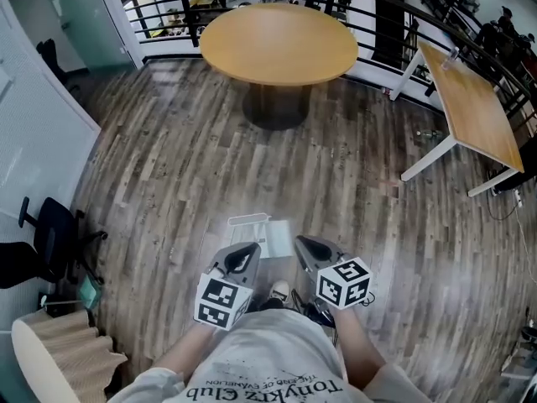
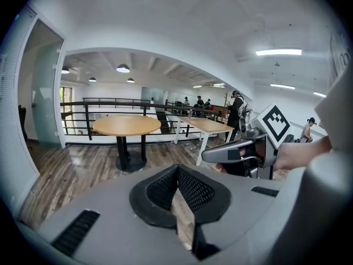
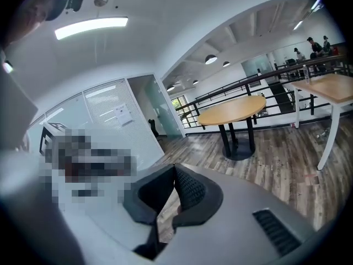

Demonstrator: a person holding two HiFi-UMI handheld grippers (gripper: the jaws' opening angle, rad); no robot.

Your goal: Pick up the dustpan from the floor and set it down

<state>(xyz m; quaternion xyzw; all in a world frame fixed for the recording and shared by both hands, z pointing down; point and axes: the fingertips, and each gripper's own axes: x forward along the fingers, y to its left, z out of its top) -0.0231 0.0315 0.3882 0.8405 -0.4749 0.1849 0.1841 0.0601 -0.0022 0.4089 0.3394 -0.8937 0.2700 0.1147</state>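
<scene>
Dustpan [image 1: 260, 232] on plank floor [image 1: 168, 166] (2 tables [image 1: 278, 44] [image 1: 470, 107])

Grey left gripper [image 1: 246, 252], grey right gripper [image 1: 304, 243], black-and-white marker cubes [image 1: 221, 301], pale printed T-shirt [image 1: 268, 359]

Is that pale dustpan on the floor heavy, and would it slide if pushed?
Probably light: the dustpan looks thin and pale, like plastic. It likely stays stiff, since its edges look straight. On the smooth wood floor it would probably slide easily.

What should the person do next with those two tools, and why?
Probably open the right tool: it and the left tool are shut and empty, and the dustpan lies untouched on the floor just beyond them.
</scene>
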